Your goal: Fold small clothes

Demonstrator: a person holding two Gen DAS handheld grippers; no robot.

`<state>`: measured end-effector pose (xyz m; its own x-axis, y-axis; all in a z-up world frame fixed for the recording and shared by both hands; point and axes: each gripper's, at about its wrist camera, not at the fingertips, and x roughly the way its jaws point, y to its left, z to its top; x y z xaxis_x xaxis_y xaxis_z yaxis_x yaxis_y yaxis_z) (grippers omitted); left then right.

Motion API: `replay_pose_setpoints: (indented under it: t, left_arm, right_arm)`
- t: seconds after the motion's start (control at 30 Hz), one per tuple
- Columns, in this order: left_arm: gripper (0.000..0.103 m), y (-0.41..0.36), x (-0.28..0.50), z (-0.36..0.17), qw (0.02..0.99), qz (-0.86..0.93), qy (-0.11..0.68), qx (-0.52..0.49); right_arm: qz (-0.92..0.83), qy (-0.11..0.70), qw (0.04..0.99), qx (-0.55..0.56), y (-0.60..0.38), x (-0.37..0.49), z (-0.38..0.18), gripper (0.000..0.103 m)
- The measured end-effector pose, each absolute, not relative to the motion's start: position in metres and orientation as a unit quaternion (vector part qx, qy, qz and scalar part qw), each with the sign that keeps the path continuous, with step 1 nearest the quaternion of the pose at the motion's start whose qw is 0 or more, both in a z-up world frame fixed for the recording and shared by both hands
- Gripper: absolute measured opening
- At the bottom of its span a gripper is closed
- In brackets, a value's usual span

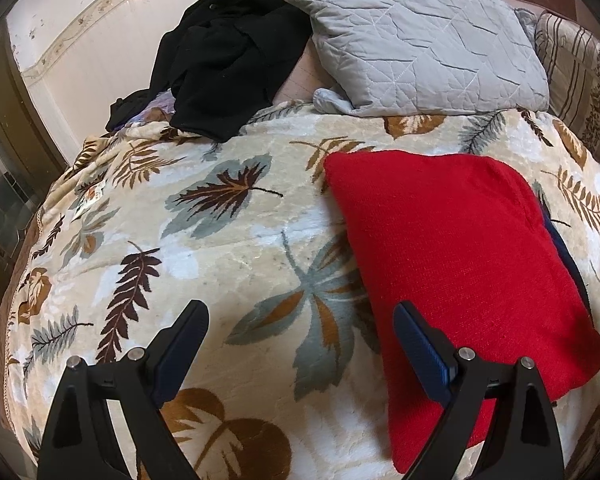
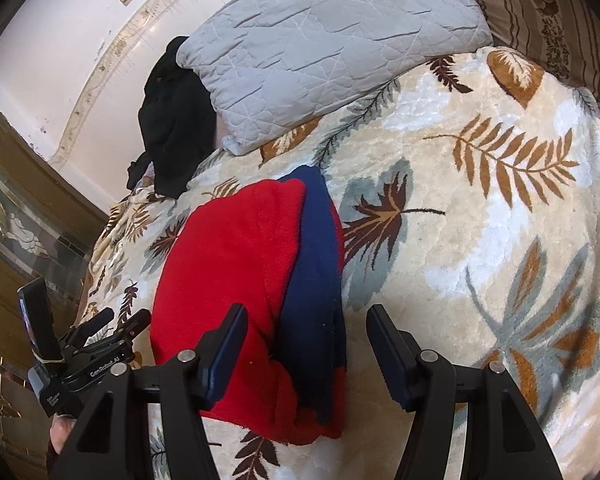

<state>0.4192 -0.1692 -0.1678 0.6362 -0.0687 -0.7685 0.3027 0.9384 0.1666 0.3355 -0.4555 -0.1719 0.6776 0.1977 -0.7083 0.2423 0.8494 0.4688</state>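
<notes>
a: where's the garment?

b: red knit garment [image 1: 460, 280] lies flat on the leaf-print blanket [image 1: 220, 240], right half of the left wrist view, centre-left in the right wrist view. already a compact rectangle. a navy band [image 2: 316, 280] runs down its right side in the right wrist view, tucked in the layers.

a: so folded?

b: looks mostly done, i'd judge. outline is tidy; the near corner is a bit rounded. maybe one more halving or just a squaring-up is left. can't tell what garment it is.

a: tools?

b: left gripper [image 1: 300, 320] is spread wide, nothing between the fingers, hanging over bare blanket with its right finger above the red edge. right gripper [image 2: 306, 320] is also spread, straddling the near navy end without pinching it; pads sit clear of the cloth.

a: room to work?

b: plenty of bare blanket at the frame's right in the right wrist view, and to the left of the garment in the left wrist view. grey quilted pillow [image 1: 420, 48] and a black clothing heap [image 1: 228, 52] sit at the top, well apart. blanket drops off at far left near the dark wood panel [image 2: 28, 216].
</notes>
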Motion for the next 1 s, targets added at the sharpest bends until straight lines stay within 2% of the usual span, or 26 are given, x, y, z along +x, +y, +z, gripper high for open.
replay_pose_setpoints:
  t: [1.0]
  left_arm:
    - [0.094, -0.1686, 0.4241, -0.1698, 0.892, -0.101, 0.419, 0.138]
  right_arm:
    - [-0.002, 0.412, 0.87, 0.27, -0.4459, 0.342, -0.1798, 0.066]
